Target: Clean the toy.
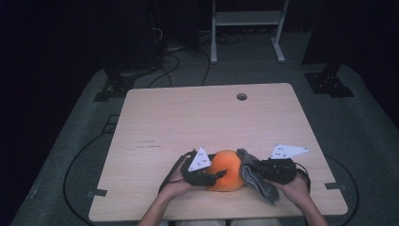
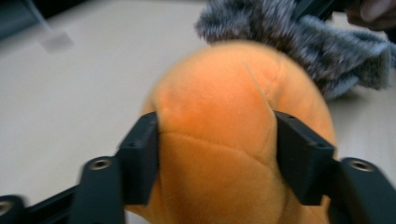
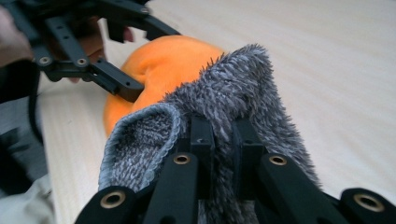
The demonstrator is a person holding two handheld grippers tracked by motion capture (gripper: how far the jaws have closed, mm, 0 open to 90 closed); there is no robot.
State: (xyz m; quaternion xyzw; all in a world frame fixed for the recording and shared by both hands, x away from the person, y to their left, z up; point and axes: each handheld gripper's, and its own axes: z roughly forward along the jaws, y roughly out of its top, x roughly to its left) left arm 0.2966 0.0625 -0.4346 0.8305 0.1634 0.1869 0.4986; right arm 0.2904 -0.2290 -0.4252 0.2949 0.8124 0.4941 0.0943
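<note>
An orange plush ball [image 1: 227, 170] rests on the wooden table [image 1: 188, 117] near its front edge. My left gripper [image 1: 217, 175] comes in from the left and is shut on it; in the left gripper view both pads dent the orange plush [image 2: 224, 121]. My right gripper [image 1: 247, 167] is shut on a grey fuzzy cloth [image 1: 261, 186] that lies against the ball's right side. In the right gripper view the cloth [image 3: 233, 88] bunches up between the jaws of the right gripper [image 3: 223, 135], with the ball [image 3: 163, 60] and the left gripper [image 3: 144, 58] beyond it.
A round cable hole [image 1: 241, 96] is set in the table near its far edge. Behind the table stand a white frame [image 1: 247, 28] and black stand bases [image 1: 329, 82], with cables across the grey floor.
</note>
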